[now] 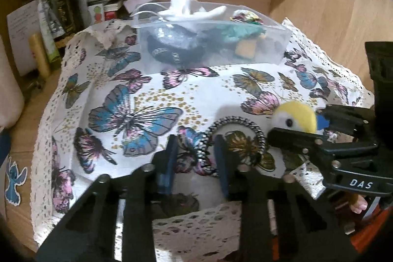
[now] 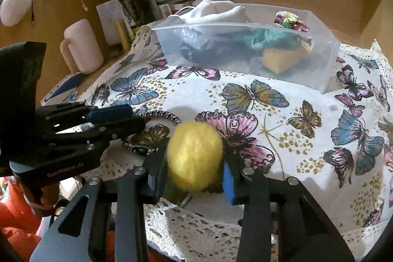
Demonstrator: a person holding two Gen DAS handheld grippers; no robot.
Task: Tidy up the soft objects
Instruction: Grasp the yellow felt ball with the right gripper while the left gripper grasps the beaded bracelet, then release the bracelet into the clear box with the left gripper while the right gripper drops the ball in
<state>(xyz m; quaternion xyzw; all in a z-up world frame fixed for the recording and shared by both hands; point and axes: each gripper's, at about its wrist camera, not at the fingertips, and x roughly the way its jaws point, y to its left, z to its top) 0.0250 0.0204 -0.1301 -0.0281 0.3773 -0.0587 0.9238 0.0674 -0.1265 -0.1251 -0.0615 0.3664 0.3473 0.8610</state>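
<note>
Right fingers: clamped on the yellow felt bird — pads on opposite flanks of its round body.
Left fingers: apart, straddling one arc of the spiral hair tie, not yet touching it.
Handling: bird likely light, compressible; tie springy — pinch across the coil.
Clear plastic bin: beyond both fingertips, holding fabrics and a sponge.

Left tongs parted, low over cloth; right tongs closed, gripping, just beside left.
</note>
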